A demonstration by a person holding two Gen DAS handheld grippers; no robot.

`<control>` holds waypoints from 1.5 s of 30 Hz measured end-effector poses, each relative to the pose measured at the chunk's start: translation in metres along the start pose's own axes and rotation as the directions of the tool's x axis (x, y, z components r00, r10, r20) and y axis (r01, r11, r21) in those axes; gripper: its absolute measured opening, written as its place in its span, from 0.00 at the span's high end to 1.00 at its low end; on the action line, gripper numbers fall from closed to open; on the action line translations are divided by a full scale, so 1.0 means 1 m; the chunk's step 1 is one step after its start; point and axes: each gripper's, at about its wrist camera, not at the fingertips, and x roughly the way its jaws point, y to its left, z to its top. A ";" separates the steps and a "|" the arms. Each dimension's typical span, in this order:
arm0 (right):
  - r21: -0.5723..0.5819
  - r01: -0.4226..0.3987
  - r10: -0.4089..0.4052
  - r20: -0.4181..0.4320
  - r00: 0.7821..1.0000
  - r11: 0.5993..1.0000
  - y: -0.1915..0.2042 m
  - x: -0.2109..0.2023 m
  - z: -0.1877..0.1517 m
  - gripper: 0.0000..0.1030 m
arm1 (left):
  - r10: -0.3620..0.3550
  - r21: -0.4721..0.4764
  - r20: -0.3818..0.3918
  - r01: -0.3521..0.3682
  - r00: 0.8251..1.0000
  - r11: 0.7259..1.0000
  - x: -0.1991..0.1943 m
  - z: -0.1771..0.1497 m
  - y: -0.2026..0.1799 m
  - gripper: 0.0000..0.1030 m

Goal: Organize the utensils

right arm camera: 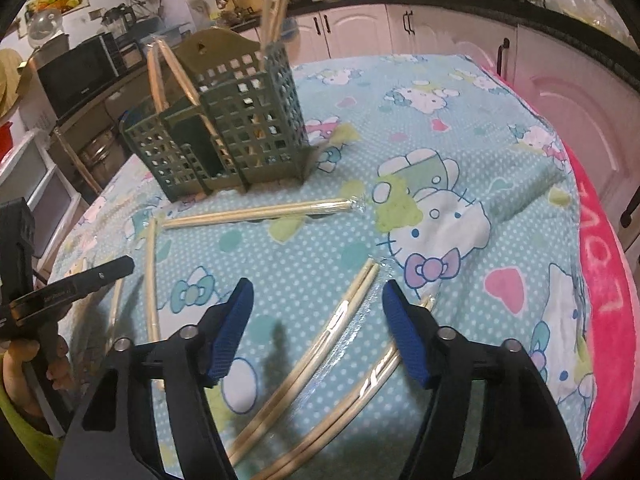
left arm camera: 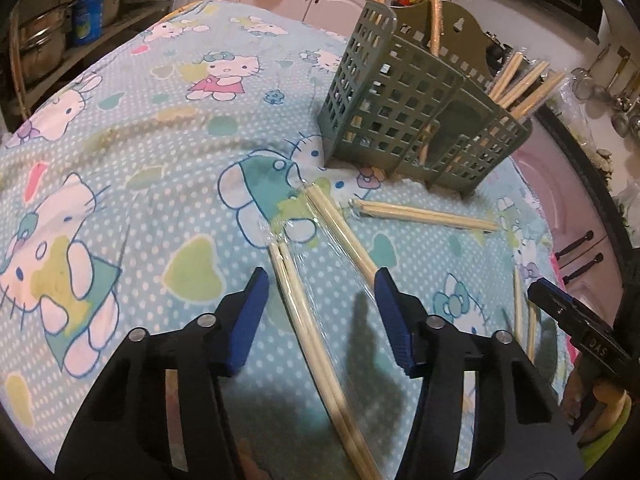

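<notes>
Left gripper (left arm camera: 320, 300) open, blue pads (left arm camera: 250, 322) wide apart, hovering low over the cloth (left arm camera: 160, 184). Between the pads, but untouched: two wrapped chopstick pairs, near pair (left arm camera: 304, 320) running from bottom centre up toward the middle, second pair (left arm camera: 340, 228) slanting beside it under a shared sheen of clear wrap. Tips of both close together, short of the holder (left arm camera: 404, 120).

Right gripper (right arm camera: 318, 320) also open, pads (right arm camera: 234, 332) spread, nothing held. Below and between them: one pair (right arm camera: 320, 340) angled up to the right, another pair (right arm camera: 360, 396) alongside, partly under the right pad. Exact touching between wraps hard to tell.

Holder (right arm camera: 224, 128): green, gridded, several compartments, upright on the cloth (right arm camera: 400, 120). Wrapped chopsticks (right arm camera: 276, 4) standing in the tall compartment; more chopsticks (right arm camera: 160, 76) leaning out of a lower side compartment.

Loose on the cloth just in front of the holder: one flat pair (right arm camera: 256, 212), lying crosswise, apart from the holder's base. Near the cloth's edge, one more pair (right arm camera: 151, 280), lying roughly perpendicular to the flat one, close to its end.

Right gripper's black body (left arm camera: 580, 320) visible at the right edge of the left view; left gripper's body (right arm camera: 72, 280) at the left edge of the right view, hand (right arm camera: 36, 364) around its handle.

Behind: pink cabinets (right arm camera: 360, 32), microwave (right arm camera: 80, 72), blue tub (left arm camera: 86, 18).
</notes>
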 end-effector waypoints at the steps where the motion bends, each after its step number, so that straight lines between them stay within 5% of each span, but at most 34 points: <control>1: 0.003 0.002 -0.002 -0.005 1.000 1.000 -0.001 0.002 0.001 0.40 | 0.005 0.000 -0.002 -0.005 1.000 1.000 0.002 0.001 0.001 0.59; 14: 0.057 0.026 -0.022 -0.073 0.997 0.998 -0.013 0.032 0.011 0.54 | 0.034 0.006 -0.011 -0.034 0.999 0.999 0.016 0.017 0.005 0.67; 24: 0.079 0.040 -0.034 -0.069 0.997 0.996 -0.020 0.037 0.018 0.83 | 0.066 0.009 -0.011 -0.066 0.998 0.998 0.019 0.024 0.011 0.87; 34: 0.083 -0.009 0.013 -0.051 0.999 0.996 -0.014 0.031 0.022 0.87 | 0.044 0.005 -0.002 -0.044 0.999 0.999 0.013 0.024 0.013 0.94; 45: 0.045 -0.098 0.097 0.033 0.995 0.994 0.005 0.002 0.029 0.92 | -0.029 0.046 0.098 0.025 0.995 0.999 -0.031 0.026 -0.008 0.95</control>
